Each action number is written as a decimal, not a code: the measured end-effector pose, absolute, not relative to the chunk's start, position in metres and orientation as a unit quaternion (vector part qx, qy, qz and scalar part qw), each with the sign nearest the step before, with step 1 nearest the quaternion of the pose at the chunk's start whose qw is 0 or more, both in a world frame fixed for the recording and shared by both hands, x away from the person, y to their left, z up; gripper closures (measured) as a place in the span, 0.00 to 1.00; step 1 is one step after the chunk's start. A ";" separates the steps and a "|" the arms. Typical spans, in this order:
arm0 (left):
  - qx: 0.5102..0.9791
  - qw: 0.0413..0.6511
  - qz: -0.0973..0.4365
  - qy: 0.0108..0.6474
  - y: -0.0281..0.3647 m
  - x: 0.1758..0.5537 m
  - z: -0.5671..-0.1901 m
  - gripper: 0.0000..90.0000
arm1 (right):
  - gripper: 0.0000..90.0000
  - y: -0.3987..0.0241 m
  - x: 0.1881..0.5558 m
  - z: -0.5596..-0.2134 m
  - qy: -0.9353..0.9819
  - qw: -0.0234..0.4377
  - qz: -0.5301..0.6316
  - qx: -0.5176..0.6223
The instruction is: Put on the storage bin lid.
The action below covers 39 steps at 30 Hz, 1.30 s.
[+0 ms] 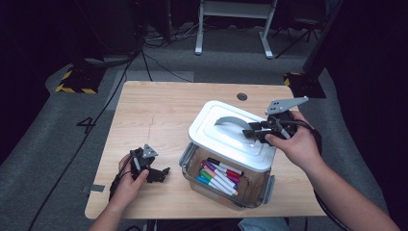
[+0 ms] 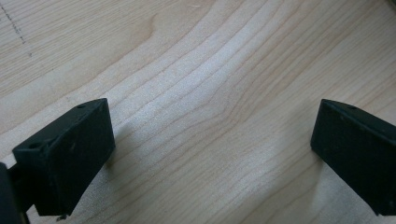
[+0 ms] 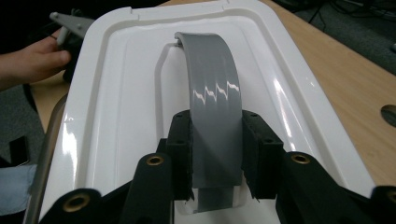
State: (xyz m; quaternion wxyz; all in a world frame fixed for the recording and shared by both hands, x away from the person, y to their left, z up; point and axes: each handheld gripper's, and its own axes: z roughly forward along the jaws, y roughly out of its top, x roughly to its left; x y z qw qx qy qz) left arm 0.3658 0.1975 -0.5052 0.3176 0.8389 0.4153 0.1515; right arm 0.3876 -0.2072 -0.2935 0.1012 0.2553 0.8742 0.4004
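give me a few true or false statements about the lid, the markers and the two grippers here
1. The right gripper clamps the lid's grey handle. True.
2. The lid sits square on the box. False: it is lifted and shifted, uncovering the markers.
3. The left gripper holds a marker. False: its jaws are open over bare table.
4. The markers lie inside the box. True.

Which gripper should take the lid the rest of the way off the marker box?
Right. The right gripper already has its jaws closed on the grey handle of the white lid, which sits askew over the box. The left gripper rests open on the table, apart from the box.
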 end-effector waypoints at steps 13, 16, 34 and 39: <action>0.838 0.319 0.150 0.417 0.197 0.366 -0.505 0.00 | 0.75 -0.194 0.351 -0.331 0.890 0.066 0.377 0.249; 0.839 0.318 0.150 0.415 0.197 0.366 -0.505 0.00 | 0.75 -0.193 0.346 -0.341 0.891 0.060 0.376 0.247; 0.839 0.318 0.150 0.416 0.197 0.366 -0.505 0.00 | 0.74 -0.194 0.334 -0.358 0.893 0.046 0.374 0.246; 0.839 0.318 0.150 0.416 0.197 0.366 -0.505 0.00 | 0.73 -0.195 0.334 -0.360 0.891 0.041 0.379 0.248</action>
